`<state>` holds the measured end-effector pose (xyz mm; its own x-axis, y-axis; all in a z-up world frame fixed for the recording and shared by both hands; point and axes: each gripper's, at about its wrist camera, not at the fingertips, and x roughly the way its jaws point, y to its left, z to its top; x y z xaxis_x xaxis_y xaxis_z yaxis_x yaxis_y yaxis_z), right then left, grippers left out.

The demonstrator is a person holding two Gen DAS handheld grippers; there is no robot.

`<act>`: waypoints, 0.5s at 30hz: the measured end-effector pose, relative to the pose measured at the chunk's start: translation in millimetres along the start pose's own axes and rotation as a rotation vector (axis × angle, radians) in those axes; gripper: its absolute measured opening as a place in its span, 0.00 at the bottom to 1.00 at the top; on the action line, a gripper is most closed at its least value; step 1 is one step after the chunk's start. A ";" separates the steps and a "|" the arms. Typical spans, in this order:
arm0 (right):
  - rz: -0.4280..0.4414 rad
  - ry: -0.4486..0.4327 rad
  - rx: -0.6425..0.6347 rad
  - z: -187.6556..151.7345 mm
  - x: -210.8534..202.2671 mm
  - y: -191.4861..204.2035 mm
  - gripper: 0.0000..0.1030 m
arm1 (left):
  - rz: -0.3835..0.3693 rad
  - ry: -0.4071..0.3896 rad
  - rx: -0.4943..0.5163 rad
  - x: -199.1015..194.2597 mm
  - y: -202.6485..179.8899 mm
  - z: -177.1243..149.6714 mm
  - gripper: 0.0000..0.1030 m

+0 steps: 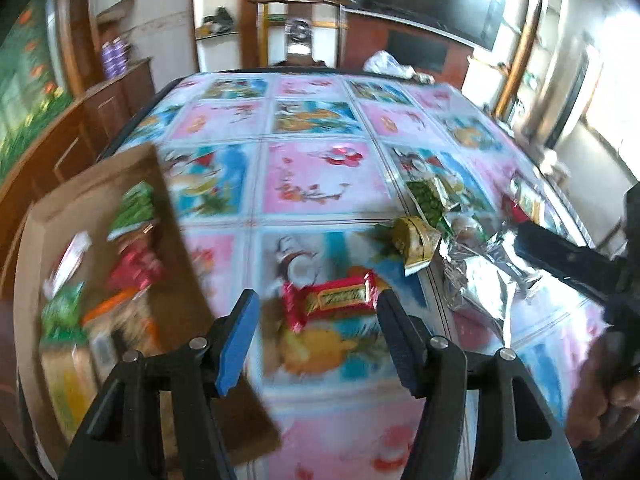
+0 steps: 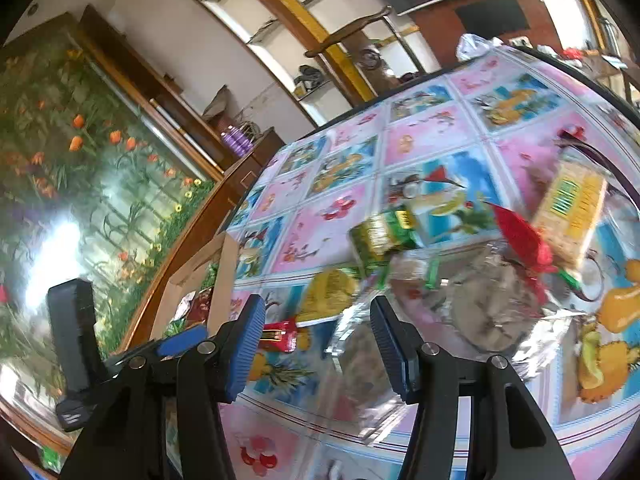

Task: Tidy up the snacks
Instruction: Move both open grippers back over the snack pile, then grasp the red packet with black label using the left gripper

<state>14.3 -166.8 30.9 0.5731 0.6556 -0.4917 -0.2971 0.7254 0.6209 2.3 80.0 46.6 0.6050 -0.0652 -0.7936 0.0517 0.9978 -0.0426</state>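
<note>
A red and gold snack bar (image 1: 330,299) lies on the patterned tablecloth (image 1: 324,176), just ahead of my open, empty left gripper (image 1: 316,316). A cardboard box (image 1: 176,216) holding several snack packs stands at the left. A heap of snacks lies at the right: a gold pack (image 1: 416,242), a green pack (image 1: 428,200) and a crumpled silver bag (image 1: 486,280). My right gripper (image 2: 318,332) is open and empty above the silver bag (image 2: 360,356). A yellow pack (image 2: 572,212), a red wrapper (image 2: 520,236) and a green-gold pack (image 2: 380,236) lie beyond it.
The box (image 2: 220,272) shows at the left in the right wrist view, with the red bar (image 2: 280,338) beside it. My right gripper's body (image 1: 580,264) shows at the right edge in the left wrist view. A white plastic bag (image 1: 386,64) sits at the table's far edge. A wooden chair (image 1: 300,28) stands behind the table.
</note>
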 end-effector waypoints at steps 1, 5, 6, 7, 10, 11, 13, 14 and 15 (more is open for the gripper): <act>0.004 -0.007 0.019 1.5 -2.7 -4.2 0.58 | 0.004 0.022 0.001 9.4 -3.5 5.2 0.59; 0.003 -0.007 0.041 2.6 -6.9 -12.5 0.58 | -0.006 0.092 -0.011 36.6 -6.7 16.0 0.59; 0.001 -0.003 0.044 2.6 -6.7 -14.3 0.58 | -0.008 0.105 -0.011 40.3 -7.5 15.7 0.59; -0.003 0.006 0.050 2.7 -6.3 -16.6 0.58 | -0.011 0.124 -0.008 43.9 -9.6 13.5 0.58; -0.003 0.011 0.071 3.0 -7.8 -22.2 0.58 | -0.045 0.152 0.030 43.3 -19.1 2.9 0.58; -0.002 0.012 0.072 2.9 -8.1 -22.5 0.58 | -0.063 0.156 0.047 39.7 -24.8 -2.8 0.58; -0.007 0.015 0.070 2.5 -8.5 -22.9 0.58 | -0.105 0.167 0.081 30.8 -36.6 -15.5 0.58; -0.009 0.020 0.069 2.4 -8.3 -22.8 0.58 | -0.120 0.164 0.098 27.0 -41.3 -19.4 0.58; -0.010 0.024 0.067 2.0 -7.5 -23.6 0.58 | -0.131 0.159 0.113 23.3 -45.3 -22.9 0.57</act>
<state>18.5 -189.3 21.1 0.5572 0.6540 -0.5116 -0.2392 0.7164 0.6553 -4.1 33.6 16.1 0.4552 -0.1816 -0.8717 0.2151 0.9724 -0.0902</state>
